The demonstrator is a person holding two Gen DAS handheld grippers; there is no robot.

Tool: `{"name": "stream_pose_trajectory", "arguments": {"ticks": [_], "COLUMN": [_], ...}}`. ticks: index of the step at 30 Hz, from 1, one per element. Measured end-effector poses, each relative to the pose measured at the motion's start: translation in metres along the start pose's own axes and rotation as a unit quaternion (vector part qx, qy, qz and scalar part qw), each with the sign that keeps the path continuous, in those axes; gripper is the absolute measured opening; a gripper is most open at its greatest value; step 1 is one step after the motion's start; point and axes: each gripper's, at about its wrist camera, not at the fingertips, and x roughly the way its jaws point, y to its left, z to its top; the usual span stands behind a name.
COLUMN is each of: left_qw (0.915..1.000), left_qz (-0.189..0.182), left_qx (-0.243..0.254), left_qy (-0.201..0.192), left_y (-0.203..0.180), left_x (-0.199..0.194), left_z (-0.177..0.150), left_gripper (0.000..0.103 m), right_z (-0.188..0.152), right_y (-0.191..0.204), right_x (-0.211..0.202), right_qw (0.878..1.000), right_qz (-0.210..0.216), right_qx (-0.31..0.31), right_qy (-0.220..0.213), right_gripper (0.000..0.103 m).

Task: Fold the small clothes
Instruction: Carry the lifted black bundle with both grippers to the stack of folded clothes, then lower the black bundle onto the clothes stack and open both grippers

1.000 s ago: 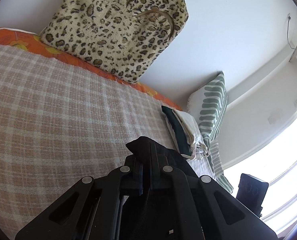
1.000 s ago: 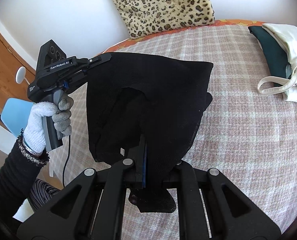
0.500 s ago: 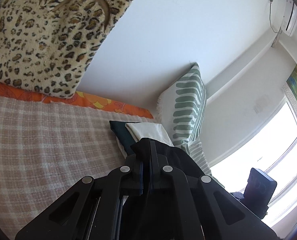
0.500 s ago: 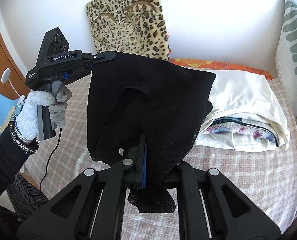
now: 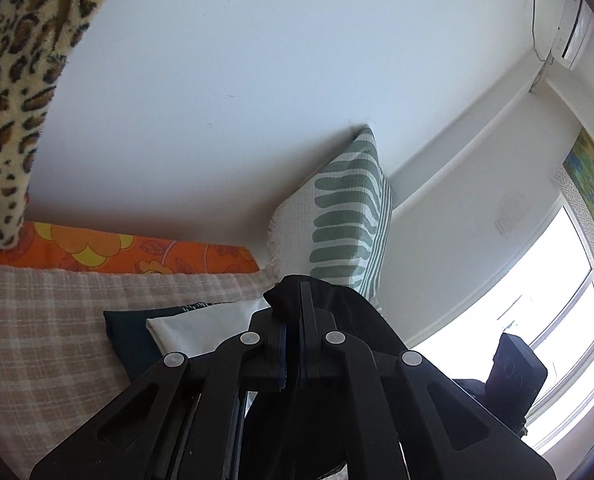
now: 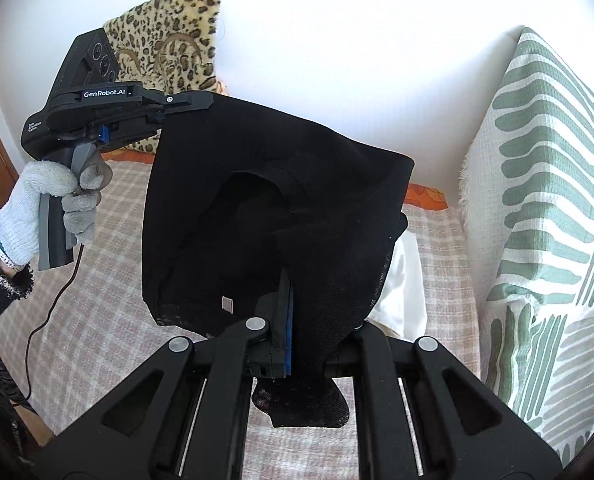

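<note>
A: Start at the left. Why is the black garment [image 6: 281,216] up in the air like that?

B: It hangs between two holds. The left tool [image 6: 207,101], in a hand [image 6: 53,204] wearing a pale knit glove, is clenched on one upper corner; the right tool [image 6: 293,316] is clamped on the fabric lower down, near the middle of the right wrist view. Held at two points, the cloth spreads into a sheet, so I judge it is being carried flat, ready to be laid down or placed with the others.

A: Is it touching anything below?

B: No, it hangs clear above the bed [image 6: 109,280]. A small tail of fabric droops under the right tool's fingers.

A: And the bed itself?

B: A checked pink-and-cream cover, with an orange flowered sheet [image 5: 109,250] showing at the wall edge. A leopard-print bag [image 6: 169,28] leans on the white wall [image 5: 257,100] at far left.

A: Further right?

B: A stack of folded clothes [image 5: 201,326], dark green under white, lies on the bed partly behind the black cloth. Then a green-and-white leaf-pattern pillow [image 6: 549,208] stands upright, and the left wrist view shows a bright window [image 5: 537,320] beyond it.
</note>
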Motion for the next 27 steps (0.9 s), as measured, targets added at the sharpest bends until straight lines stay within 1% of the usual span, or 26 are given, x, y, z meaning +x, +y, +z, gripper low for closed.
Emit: {"name": "stream_pose_trajectory", "arguments": {"ticks": [3,5,7,9,10,11,12,13,14,16,17,18,20,22,23,25,26,27], "left_qw": [0.9999,0.9996,0.9989,0.9974,0.9965,0.9955,0.9941,0.9923,0.9915,0.9908,0.9901,0.9898,0.9901,0.9905,0.9907,0.9913,0.9925,0.9929], "left_qz": [0.014,0.028,0.046,0.071,0.082,0.092,0.105,0.119,0.126,0.132,0.137,0.139,0.135,0.128,0.125,0.112,0.097,0.081], "left_qx": [-0.001,-0.005,-0.008,-0.004,-0.001,0.001,0.004,0.008,0.011,0.013,0.014,0.014,0.016,0.025,0.030,0.043,0.044,0.050], "left_qy": [0.002,0.005,0.008,0.012,0.015,0.022,0.027,0.031,0.032,0.027,0.026,0.027,0.034,0.043,0.046,0.054,0.060,0.072], "left_y": [0.008,0.018,0.029,0.039,0.043,0.047,0.050,0.052,0.053,0.053,0.052,0.051,0.047,0.039,0.033,0.021,0.015,0.008], "left_x": [0.027,0.043,0.056,0.066,0.070,0.075,0.079,0.081,0.081,0.078,0.077,0.076,0.075,0.072,0.070,0.067,0.065,0.066], "left_z": [-0.001,-0.002,-0.005,-0.006,-0.007,-0.007,-0.007,-0.007,-0.007,-0.006,-0.005,-0.003,-0.004,-0.007,-0.010,-0.018,-0.024,-0.031], "left_gripper": [0.002,0.002,0.002,0.002,0.002,0.002,0.002,0.005,0.008,0.015,0.020,0.022,0.024,0.026,0.026,0.026,0.026,0.026], "right_z": [0.002,-0.002,-0.008,-0.017,-0.022,-0.026,-0.030,-0.035,-0.040,-0.048,-0.051,-0.054,-0.055,-0.052,-0.050,-0.038,-0.033,-0.026], "right_y": [-0.031,-0.050,-0.064,-0.073,-0.076,-0.078,-0.081,-0.082,-0.083,-0.083,-0.082,-0.085,-0.088,-0.094,-0.094,-0.095,-0.096,-0.097], "right_x": [0.020,0.036,0.056,0.074,0.081,0.088,0.094,0.096,0.097,0.093,0.091,0.086,0.076,0.062,0.053,0.044,0.043,0.045], "right_qw": [1.000,0.999,0.996,0.992,0.991,0.991,0.990,0.989,0.988,0.988,0.989,0.990,0.990,0.989,0.989,0.988,0.987,0.985], "right_qz": [0.005,0.022,0.055,0.076,0.076,0.066,0.057,0.050,0.046,0.039,0.030,0.018,0.009,0.009,0.011,0.012,0.016,0.029], "right_qx": [0.014,0.039,0.072,0.093,0.101,0.106,0.111,0.115,0.117,0.117,0.114,0.114,0.124,0.141,0.144,0.149,0.157,0.164], "right_qy": [0.005,0.009,0.017,0.036,0.046,0.057,0.072,0.081,0.086,0.089,0.087,0.083,0.070,0.037,0.012,-0.026,-0.037,-0.043], "right_gripper": [0.009,0.009,0.009,0.009,0.010,0.013,0.022,0.028,0.032,0.048,0.052,0.054,0.054,0.054,0.054,0.055,0.054,0.054]}}
